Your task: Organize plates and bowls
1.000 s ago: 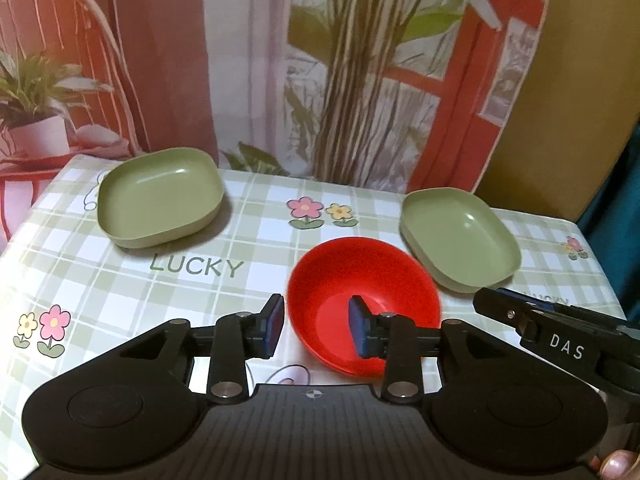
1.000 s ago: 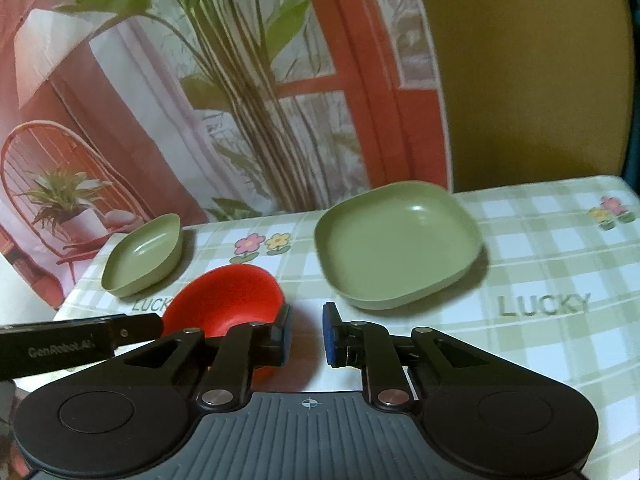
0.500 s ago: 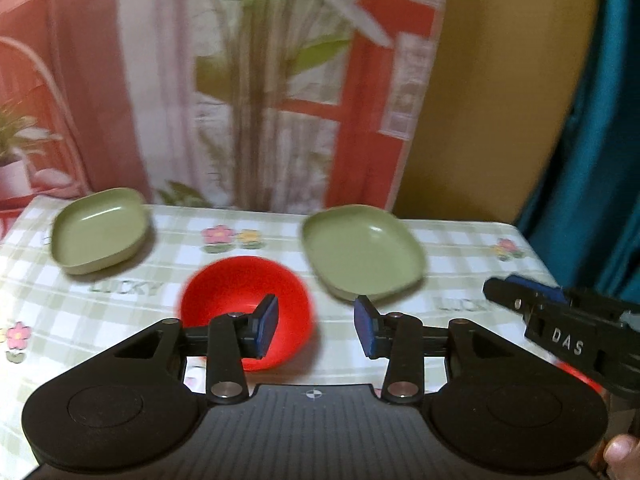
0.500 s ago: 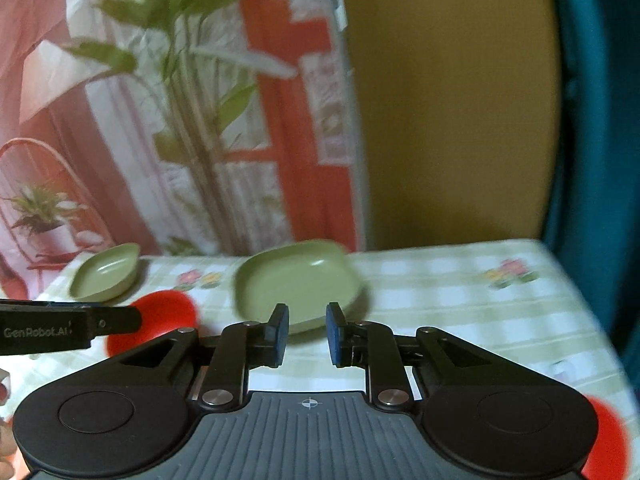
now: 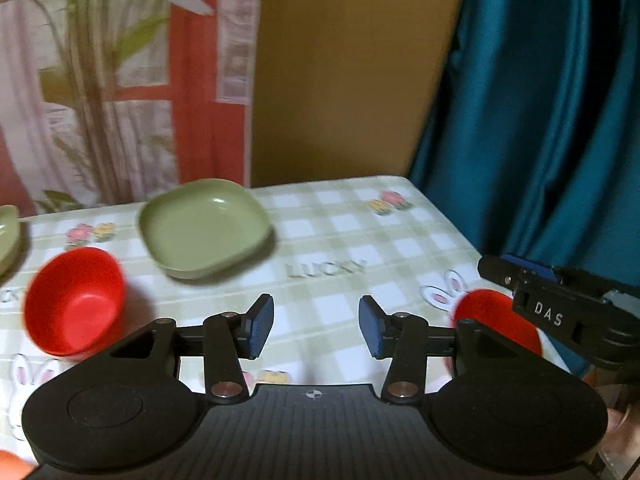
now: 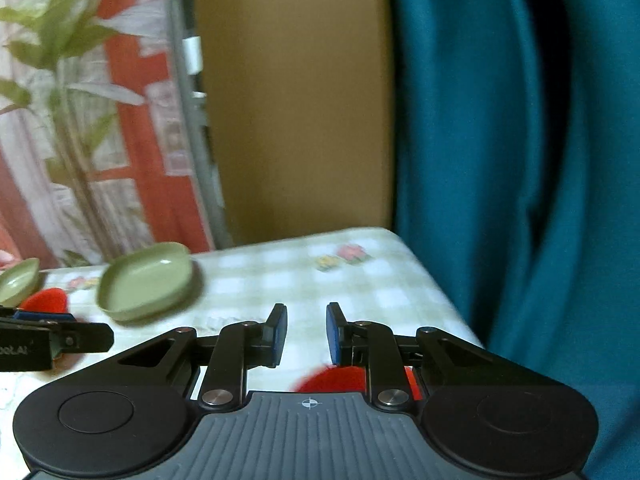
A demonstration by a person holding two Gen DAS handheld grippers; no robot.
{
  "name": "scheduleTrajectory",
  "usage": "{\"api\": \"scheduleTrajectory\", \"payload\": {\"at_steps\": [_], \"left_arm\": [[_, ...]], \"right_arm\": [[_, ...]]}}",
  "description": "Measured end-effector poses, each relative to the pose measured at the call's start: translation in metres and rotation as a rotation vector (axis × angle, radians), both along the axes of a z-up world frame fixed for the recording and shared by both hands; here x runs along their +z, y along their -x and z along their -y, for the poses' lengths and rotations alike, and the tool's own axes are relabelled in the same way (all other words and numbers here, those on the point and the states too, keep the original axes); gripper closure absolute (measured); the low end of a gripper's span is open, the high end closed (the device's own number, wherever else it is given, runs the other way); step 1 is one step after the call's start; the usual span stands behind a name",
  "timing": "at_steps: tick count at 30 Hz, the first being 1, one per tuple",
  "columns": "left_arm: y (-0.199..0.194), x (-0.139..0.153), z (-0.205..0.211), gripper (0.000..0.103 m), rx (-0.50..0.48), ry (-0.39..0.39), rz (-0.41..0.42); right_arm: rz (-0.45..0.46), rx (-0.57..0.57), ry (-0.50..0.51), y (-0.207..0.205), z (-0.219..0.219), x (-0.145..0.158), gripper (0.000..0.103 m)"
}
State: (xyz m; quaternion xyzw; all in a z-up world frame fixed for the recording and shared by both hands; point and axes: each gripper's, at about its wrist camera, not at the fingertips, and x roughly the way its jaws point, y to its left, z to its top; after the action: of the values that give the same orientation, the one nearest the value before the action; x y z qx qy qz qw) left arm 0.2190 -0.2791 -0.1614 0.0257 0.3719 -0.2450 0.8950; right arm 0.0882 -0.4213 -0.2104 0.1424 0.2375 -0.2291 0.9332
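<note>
Nearest in the left wrist view, the left tool (image 5: 316, 330) stands with its blue pads well apart and nothing between them; its jaws have just been opening, over bare cloth. In the right wrist view, the right tool (image 6: 306, 332) shows only a narrow gap between its pads, and it too holds nothing. Both tools are empty, so the step in hand is judged to be a reach, not a carry.

Just beyond and below the right tool's fingers lies a red bowl (image 6: 340, 380), at the near right of the desk (image 6: 360, 280) and largely hidden by the tool body. The left wrist view shows the same bowl (image 5: 496, 320) to the right of the left tool's pads, with the right tool's tip (image 5: 516, 276) above it. A second red bowl (image 5: 74, 304) sits at the near left, upright and apart from all else.

Further off, a green plate (image 5: 204, 228) rests on the checked cloth left of centre. A second green plate (image 5: 8, 236) is cut by the left edge, far left.

Nothing is stacked yet; the sorting appears barely begun. The near-right bowl is the likely target. The next move calls for widening the right tool's jaws enough to straddle the rim, lowering over it, then closing. The view is blurred, so the exact rim position cannot be told.
</note>
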Motion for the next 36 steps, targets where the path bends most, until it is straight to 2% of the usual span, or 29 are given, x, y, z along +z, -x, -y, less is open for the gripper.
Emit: {"api": "scheduleTrajectory", "payload": {"at_steps": [12,27,30,32,33,34,36], "left_arm": [[0.014,-0.032,0.068,0.054,-0.139,0.03,-0.083],[0.006,-0.07,0.101,0.054,-0.201,-0.021,-0.163],[0.005,-0.075,0.104,0.055,-0.211,-0.017,-0.17],[0.007,-0.078,0.103,0.061,-0.232,-0.013,-0.171],[0.009,-0.078,0.102,0.076,-0.244,-0.004,-0.165],[0.01,-0.078,0.102,0.086,-0.255,-0.001,-0.161],[0.009,-0.078,0.101,0.088,-0.259,0.002,-0.165]], "right_arm": [[-0.083,-0.15,-0.003,0.042,0.032,-0.038,0.083],[-0.094,-0.142,-0.105,0.044,0.04,-0.064,0.084],[-0.097,-0.132,-0.111,0.042,0.04,-0.066,0.088],[-0.099,-0.127,-0.109,0.041,0.039,-0.067,0.089],[-0.099,-0.122,-0.113,0.041,0.039,-0.067,0.093],[-0.097,-0.117,-0.119,0.041,0.038,-0.067,0.095],[-0.1,-0.112,-0.125,0.039,0.036,-0.067,0.095]]}}
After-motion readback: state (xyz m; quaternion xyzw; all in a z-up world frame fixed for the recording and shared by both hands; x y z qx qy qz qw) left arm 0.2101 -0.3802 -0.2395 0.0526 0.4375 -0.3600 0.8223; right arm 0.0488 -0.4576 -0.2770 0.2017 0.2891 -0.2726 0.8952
